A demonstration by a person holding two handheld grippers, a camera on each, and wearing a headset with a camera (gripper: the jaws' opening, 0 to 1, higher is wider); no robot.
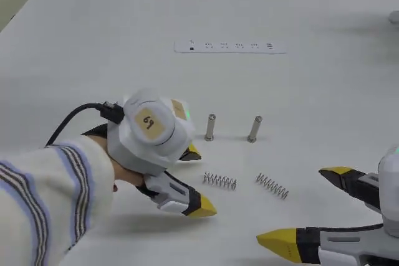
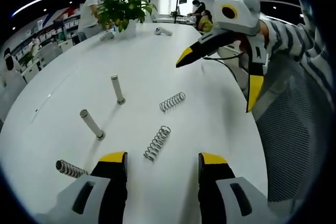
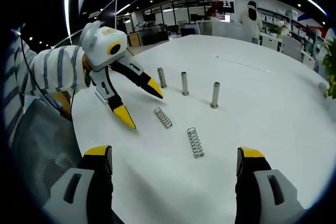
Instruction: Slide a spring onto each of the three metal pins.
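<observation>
White worktop (image 1: 93, 42): found two silvery coil springs (image 1: 219, 180) loose near two bare upright metal pins (image 1: 210, 127). Found left gripper (image 1: 198, 180) and right gripper (image 1: 301, 205) fingers spread wide, empty.

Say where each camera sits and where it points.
Head view: on the head, looking down at the table; striped sleeve, left tongs, right tongs show.
Left gripper view: on the left tongs, facing the right tongs; own tips below.
Right gripper view: on the right tongs, facing the left tongs; own tips below.
All share two loose springs.
</observation>
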